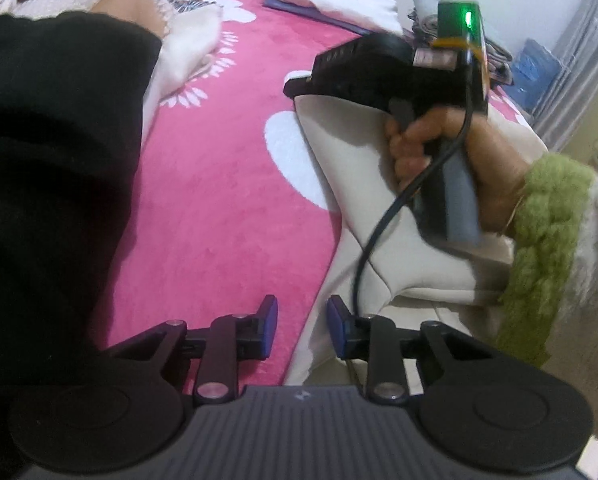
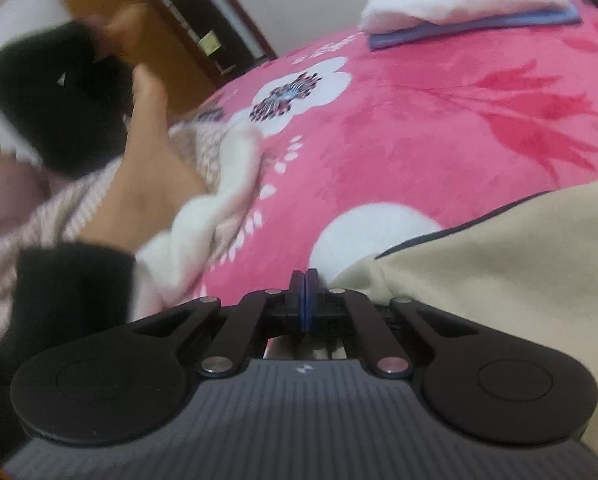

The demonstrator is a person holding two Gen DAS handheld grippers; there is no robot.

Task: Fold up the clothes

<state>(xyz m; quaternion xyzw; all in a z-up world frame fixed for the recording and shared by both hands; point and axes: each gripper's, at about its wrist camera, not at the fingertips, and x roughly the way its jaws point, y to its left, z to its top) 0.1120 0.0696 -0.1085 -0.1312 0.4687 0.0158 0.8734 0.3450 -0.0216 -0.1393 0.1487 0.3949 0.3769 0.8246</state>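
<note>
Where blanket shows, garment [image 1: 339, 152] beside gripper [image 1: 303, 324].

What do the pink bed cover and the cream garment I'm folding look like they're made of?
Pink bed cover: looks like plush fleece, matte and fuzzy, with a short nap that shows brushed streaks; the white flowers seem printed on.
Cream garment: seems a smooth, thicker knit, maybe sweatshirt cotton; matte, with soft rounded folds and a dark-trimmed edge. The exact fibre cannot be told.
</note>
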